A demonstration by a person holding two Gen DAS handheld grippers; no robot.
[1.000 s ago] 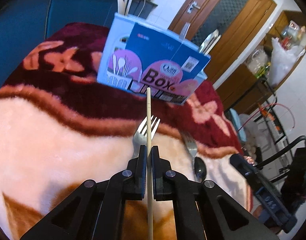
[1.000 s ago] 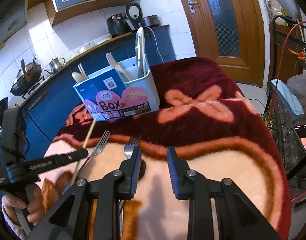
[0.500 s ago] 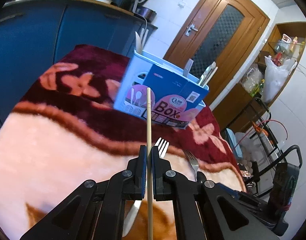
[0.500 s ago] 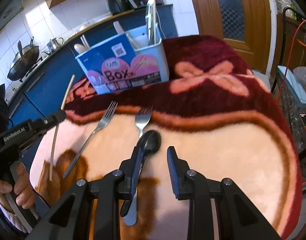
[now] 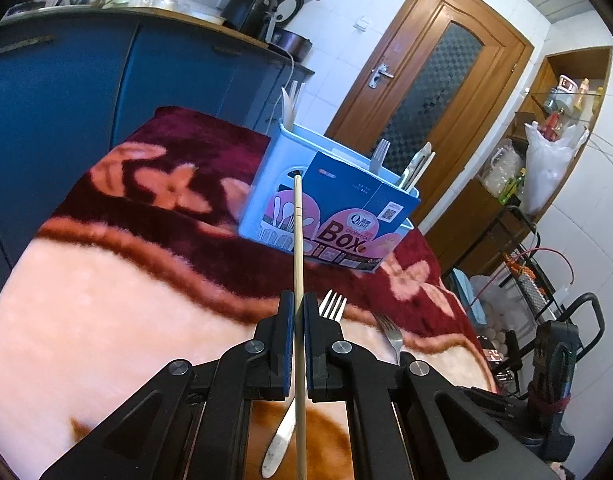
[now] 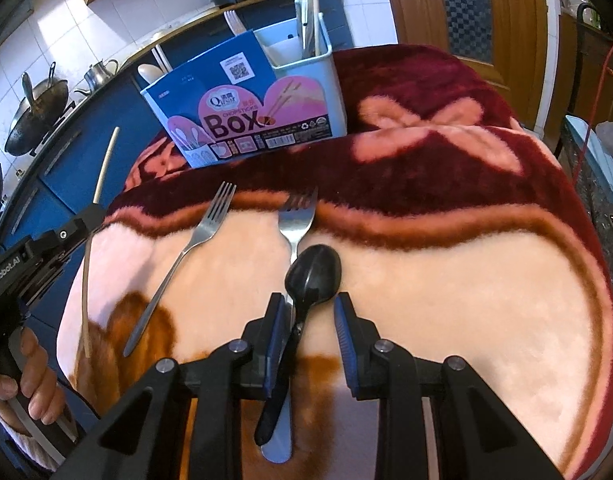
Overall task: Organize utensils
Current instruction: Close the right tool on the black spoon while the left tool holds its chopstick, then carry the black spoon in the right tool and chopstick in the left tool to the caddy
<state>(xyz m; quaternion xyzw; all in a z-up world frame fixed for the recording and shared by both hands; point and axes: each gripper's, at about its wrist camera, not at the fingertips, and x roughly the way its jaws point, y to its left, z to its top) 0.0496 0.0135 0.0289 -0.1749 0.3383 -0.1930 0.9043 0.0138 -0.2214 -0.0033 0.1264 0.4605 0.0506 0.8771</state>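
My left fingers [image 5: 299,312] are clamped on a chopstick [image 5: 298,264], which runs straight out between the pads and points toward the box [image 5: 346,216] at the far side of the table [image 5: 106,300]. Compared with a second ago, the box sits lower and smaller in the left view and the chopstick tip now overlaps its front label, so the left hand has lifted clear of the blanket and tipped upward. Judgement: the chopstick is picked and is in transit to a compartment; which compartment cannot be told from here.

My right fingers [image 6: 309,312] stand apart, not clamped on anything. A second ago they hung above the table with only a fork head showing beyond them; now they are lowered over the black spoon [image 6: 312,272], whose handle passes between them. The left pad is at or just beside the handle; the right pad is clear of it. Judgement: the right side is staged for a grasp, not yet made.

The spoon lies on top of a fork [image 6: 296,216]. A second fork [image 6: 194,240] lies just left, apart from both. Utensils already stand in the box.

Risk, as a judgement: closing on the spoon handle may also catch the fork handle beneath it. The grip should take the spoon alone.
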